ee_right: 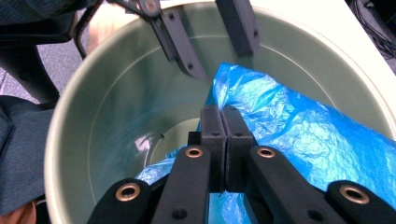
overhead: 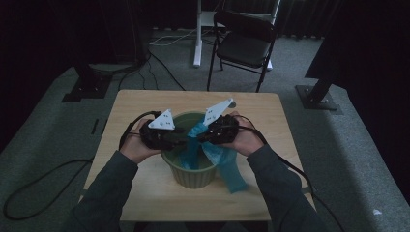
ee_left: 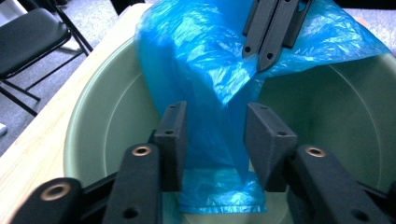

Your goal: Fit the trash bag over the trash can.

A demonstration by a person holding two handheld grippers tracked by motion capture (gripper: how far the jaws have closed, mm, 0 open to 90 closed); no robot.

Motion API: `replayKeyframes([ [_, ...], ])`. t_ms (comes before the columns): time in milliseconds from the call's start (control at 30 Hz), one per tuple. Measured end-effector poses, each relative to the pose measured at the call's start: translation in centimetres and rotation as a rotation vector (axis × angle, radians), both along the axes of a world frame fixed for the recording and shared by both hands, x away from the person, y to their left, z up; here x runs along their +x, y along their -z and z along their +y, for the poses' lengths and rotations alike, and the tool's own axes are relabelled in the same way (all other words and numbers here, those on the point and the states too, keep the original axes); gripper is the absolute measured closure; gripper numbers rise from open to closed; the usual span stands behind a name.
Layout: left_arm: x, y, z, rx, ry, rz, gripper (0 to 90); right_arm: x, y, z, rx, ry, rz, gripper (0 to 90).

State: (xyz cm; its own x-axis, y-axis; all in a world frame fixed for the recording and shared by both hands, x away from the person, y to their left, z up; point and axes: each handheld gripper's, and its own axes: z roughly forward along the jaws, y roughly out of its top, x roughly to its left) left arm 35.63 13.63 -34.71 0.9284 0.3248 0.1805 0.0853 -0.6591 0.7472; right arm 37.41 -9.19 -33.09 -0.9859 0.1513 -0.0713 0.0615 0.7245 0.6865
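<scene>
- A pale wooden table (overhead: 145, 193) stands on grey carpet in a dim room; a black folding chair (overhead: 244, 41) sits beyond its far edge, with a white post (overhead: 197, 34) to the chair's left; cables trail across the floor.
- At the middle of the table stands a green bin (overhead: 193, 175), upright and round; its inside wall is smooth and bare on the left.
- A blue plastic bag (overhead: 227, 166) hangs partly inside the bin and partly over its right rim, its tail lying down the outside onto the table.
- The left gripper (ee_left: 214, 140) is over the bin's left rim; its jaws stand apart on either side of a fold of the bag, and the pads do not press it.
- The right gripper (ee_right: 224, 140) is over the right rim; its jaws are clamped together, pinching the bag's edge.
</scene>
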Motion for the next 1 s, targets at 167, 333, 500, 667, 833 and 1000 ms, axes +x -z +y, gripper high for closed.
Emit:
replayKeyframes([
  [167,0.0,0.0,-0.5,0.017,0.003,-0.017,76.1,-0.3,-0.3,0.2,0.002,-0.024,-0.005,89.4],
  [333,-0.5,0.3,-0.9,0.038,0.007,-0.045,89.1,-0.5,-0.4,0.2,0.000,-0.029,-0.004,88.4],
  [500,-0.3,0.3,-0.3,0.023,-0.010,-0.040,89.4,-0.6,-0.8,-0.4,0.018,-0.016,-0.012,76.5],
  [667,-0.6,0.6,0.7,0.012,-0.027,-0.039,89.3,-0.6,-1.5,-2.1,0.050,0.029,-0.030,69.8],
  [833,-0.7,0.9,2.0,-0.002,-0.048,-0.034,89.3,-0.5,-2.6,-4.8,0.077,0.111,-0.063,69.4],
  [1000,-0.8,1.0,2.8,-0.014,-0.066,-0.034,89.3,-0.2,-3.1,-7.7,0.104,0.226,-0.090,69.5],
])
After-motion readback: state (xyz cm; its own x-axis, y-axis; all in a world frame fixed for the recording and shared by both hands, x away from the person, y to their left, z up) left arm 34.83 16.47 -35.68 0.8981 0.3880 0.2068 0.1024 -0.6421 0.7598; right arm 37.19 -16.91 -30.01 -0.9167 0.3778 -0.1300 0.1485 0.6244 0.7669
